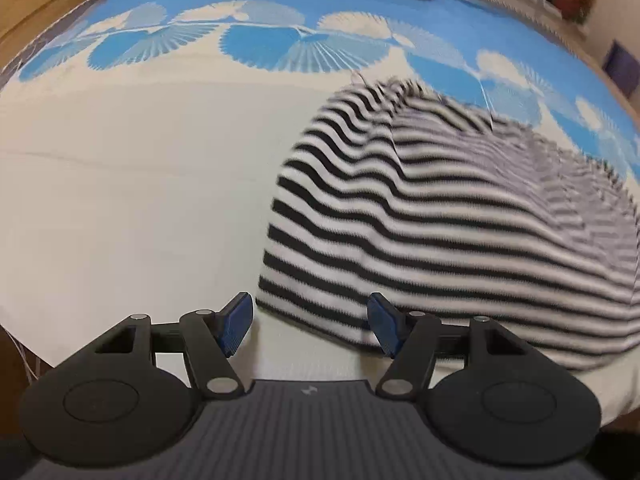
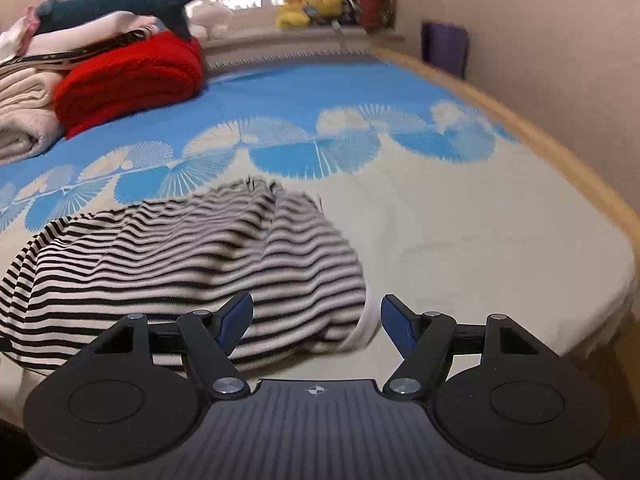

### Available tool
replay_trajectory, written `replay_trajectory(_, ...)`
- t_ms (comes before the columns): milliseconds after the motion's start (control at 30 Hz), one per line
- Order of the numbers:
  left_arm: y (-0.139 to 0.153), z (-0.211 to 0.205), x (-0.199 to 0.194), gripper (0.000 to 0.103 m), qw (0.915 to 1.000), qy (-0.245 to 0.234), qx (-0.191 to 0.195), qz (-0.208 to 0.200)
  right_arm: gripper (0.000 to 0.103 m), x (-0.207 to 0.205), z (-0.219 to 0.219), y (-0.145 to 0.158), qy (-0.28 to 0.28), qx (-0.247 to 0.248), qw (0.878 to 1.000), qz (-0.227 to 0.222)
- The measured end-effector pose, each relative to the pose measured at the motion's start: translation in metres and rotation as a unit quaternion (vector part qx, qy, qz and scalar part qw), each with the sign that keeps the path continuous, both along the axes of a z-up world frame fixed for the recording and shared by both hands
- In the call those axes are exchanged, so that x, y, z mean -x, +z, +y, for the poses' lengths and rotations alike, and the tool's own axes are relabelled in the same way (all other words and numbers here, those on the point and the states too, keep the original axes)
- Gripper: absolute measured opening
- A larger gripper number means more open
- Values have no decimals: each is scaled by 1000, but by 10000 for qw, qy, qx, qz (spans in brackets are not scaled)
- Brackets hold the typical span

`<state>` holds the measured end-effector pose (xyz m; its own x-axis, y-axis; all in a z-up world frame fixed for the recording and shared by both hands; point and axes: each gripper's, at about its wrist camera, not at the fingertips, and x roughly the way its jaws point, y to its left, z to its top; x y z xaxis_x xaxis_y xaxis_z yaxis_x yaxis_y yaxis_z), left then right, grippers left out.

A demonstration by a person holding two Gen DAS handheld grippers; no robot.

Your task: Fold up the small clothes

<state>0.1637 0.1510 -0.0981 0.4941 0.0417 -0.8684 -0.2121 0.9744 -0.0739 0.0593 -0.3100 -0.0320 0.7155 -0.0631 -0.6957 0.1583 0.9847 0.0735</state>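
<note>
A black-and-white striped garment (image 1: 440,220) lies bunched on the cream and blue bedspread (image 1: 140,200). In the left wrist view it fills the right half, and its near left corner sits just beyond my left gripper (image 1: 310,320). That gripper is open, its blue pads (image 1: 236,320) apart and pressing on nothing. In the right wrist view the striped garment (image 2: 192,264) lies left of centre, its white-edged near right corner under my right gripper (image 2: 316,320). The right gripper is open too, above the cloth, with nothing held.
A folded red knit (image 2: 132,76) and stacked pale blankets (image 2: 24,120) sit at the bed's far left, with a dark plush on top. Yellow and red soft toys (image 2: 312,8) line the windowsill. A wooden bed rail (image 2: 540,136) and wall run along the right.
</note>
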Motion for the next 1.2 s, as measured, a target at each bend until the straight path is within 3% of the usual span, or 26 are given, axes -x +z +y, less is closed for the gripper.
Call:
replay_trajectory(233, -10, 39, -4, 69, 9914, 878, 955, 186, 72, -1, -2, -4, 124, 224, 9996, -82)
replay_trajectory(433, -21, 55, -5, 69, 9797, 1432, 1351, 372, 72, -7, -13, -4, -28, 104, 9998, -145)
replay_trajectory(600, -29, 62, -6, 69, 9702, 1696, 1669, 448, 72, -22, -23, 5, 39, 434, 9990, -132)
replay_trajectory(767, -29, 56, -10, 69, 9697, 1740, 1655, 440, 73, -54, -57, 20, -5, 707, 9969, -333)
replay_trajectory(833, -29, 54, -10, 69, 9677, 1767, 1742, 453, 73, -63, -77, 17, -171, 593, 9975, -355)
replay_trajectory(900, -30, 53, -11, 68, 9629, 1846, 1915, 454, 73, -70, -97, 9, -487, 165, 9985, -204)
replay_trajectory(967, -32, 48, -14, 61, 9636, 1818, 1905, 469, 73, -74, -116, 0, -802, -456, 9957, -41)
replay_trajectory(1033, -32, 38, -21, 48, 9713, 1680, 1620, 464, 73, -74, -128, -7, -1040, -842, 9910, 42)
replay_trajectory(1067, -32, 34, -24, 30, 9736, 1639, 1529, 432, 73, -74, -129, -8, -1074, -893, 9902, 53)
replay_trajectory(1100, -32, 31, -26, 22, 9742, 1640, 1498, 392, 73, -74, -130, -9, -1057, -888, 9904, 47)
replay_trajectory(1200, -27, 23, -28, 14, 9766, 1696, 1279, 325, 73, -73, -130, -6, -944, -742, 9928, -53)
